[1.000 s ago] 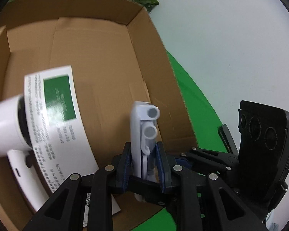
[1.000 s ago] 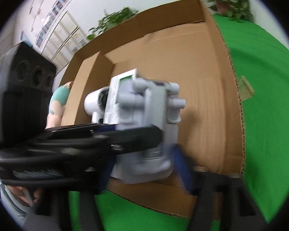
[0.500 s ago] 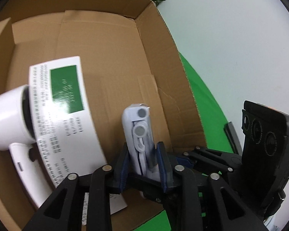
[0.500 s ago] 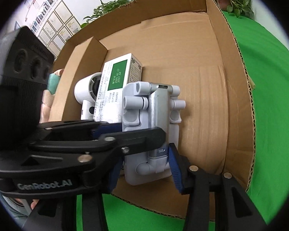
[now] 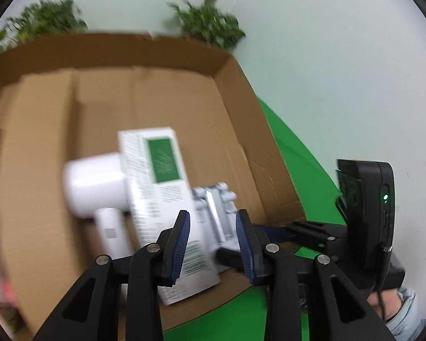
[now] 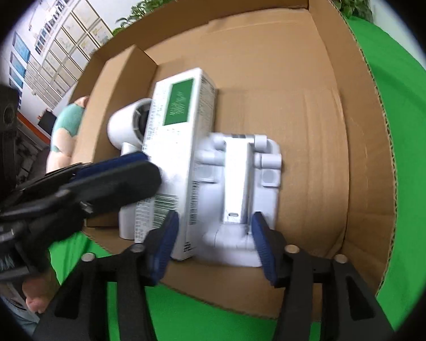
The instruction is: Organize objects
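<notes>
- A shallow cardboard box point(image 6: 312, 65) sits open on a green-covered worktop point(image 6: 406, 130), three white items lying close together on its floor.
- The grey-white plastic fitting point(image 6: 241, 182), a flat moulded piece with stubby round pegs, lies at the near edge of the box, its long side pressed against the carton next to it.
- That white carton point(image 6: 181, 153), printed with a green rectangle and a barcode, lies flat and runs from the near edge toward the middle of the box.
- A white hair dryer point(image 6: 127, 128) rests on the carton's far side, its barrel partly tucked behind the carton and its handle pointing to the near edge.
- The right claw point(image 6: 213, 236) stands wide apart just above the near wall of the box, its blue pads flanking the bottom of the fitting without gripping it; it has hold of nothing.
- The left claw point(image 5: 213, 244) is likewise spread, empty, with its blue pads framing the fitting point(image 5: 215, 213) and the carton point(image 5: 162, 199) beyond them; this view is motion-blurred.
- From the left wrist the dryer point(image 5: 96, 187) shows at the carton's left, inside the box point(image 5: 235, 108).
- Potted plants point(image 5: 210, 28) line the pale wall behind the box.
- A teal and cream soft toy point(image 6: 68, 130) lies outside the box's left wall.
</notes>
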Motion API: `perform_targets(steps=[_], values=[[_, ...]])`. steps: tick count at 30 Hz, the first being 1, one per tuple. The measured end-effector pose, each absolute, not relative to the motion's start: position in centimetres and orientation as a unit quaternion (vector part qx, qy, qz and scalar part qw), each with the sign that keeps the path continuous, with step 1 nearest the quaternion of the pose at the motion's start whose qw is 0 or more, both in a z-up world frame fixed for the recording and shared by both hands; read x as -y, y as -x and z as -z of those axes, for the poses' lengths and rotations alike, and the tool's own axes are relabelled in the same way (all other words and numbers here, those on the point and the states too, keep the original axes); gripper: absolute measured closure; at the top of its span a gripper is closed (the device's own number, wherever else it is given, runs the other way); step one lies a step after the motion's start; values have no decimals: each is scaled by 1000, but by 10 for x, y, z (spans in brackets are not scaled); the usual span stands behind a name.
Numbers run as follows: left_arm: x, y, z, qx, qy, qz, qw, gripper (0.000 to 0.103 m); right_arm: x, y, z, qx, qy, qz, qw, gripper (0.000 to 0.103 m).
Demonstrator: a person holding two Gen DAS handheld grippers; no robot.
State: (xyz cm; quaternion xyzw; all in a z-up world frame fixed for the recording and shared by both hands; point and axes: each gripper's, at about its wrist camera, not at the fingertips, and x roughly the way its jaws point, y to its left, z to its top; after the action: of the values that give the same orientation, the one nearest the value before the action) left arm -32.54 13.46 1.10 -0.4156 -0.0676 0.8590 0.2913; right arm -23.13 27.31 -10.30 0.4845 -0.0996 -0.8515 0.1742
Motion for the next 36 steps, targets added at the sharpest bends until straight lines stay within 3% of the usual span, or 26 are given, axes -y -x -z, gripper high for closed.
perform_targets(steps=[2, 3, 4, 6, 9, 12, 22, 36], values=[[-109, 326, -17, 55, 386, -882, 264, 62, -276, 222, 95, 99, -460, 867, 164, 42], [-99, 319, -22, 49, 368, -895, 246, 48, -278, 216, 91, 99, -446, 876, 153, 34], [-89, 310, -26, 43, 345, -911, 221, 40, -277, 208, 86, 94, -429, 888, 138, 20], [-66, 290, -31, 37, 284, -945, 159, 14, -268, 187, 78, 63, -381, 917, 100, 16], [-41, 259, -27, 12, 216, -971, 99, 3, -241, 163, 74, 10, -323, 944, 64, 11], [-7, 228, -17, -9, 180, -983, 43, 1, -221, 145, 74, -9, -254, 966, 46, 0], [-11, 302, 68, -6, 216, -976, 26, 1, -198, 161, 107, -17, -297, 955, 15, 0], [-32, 287, 70, -49, 240, -969, -16, 0, -196, 155, 113, -19, -287, 958, 1, 0]])
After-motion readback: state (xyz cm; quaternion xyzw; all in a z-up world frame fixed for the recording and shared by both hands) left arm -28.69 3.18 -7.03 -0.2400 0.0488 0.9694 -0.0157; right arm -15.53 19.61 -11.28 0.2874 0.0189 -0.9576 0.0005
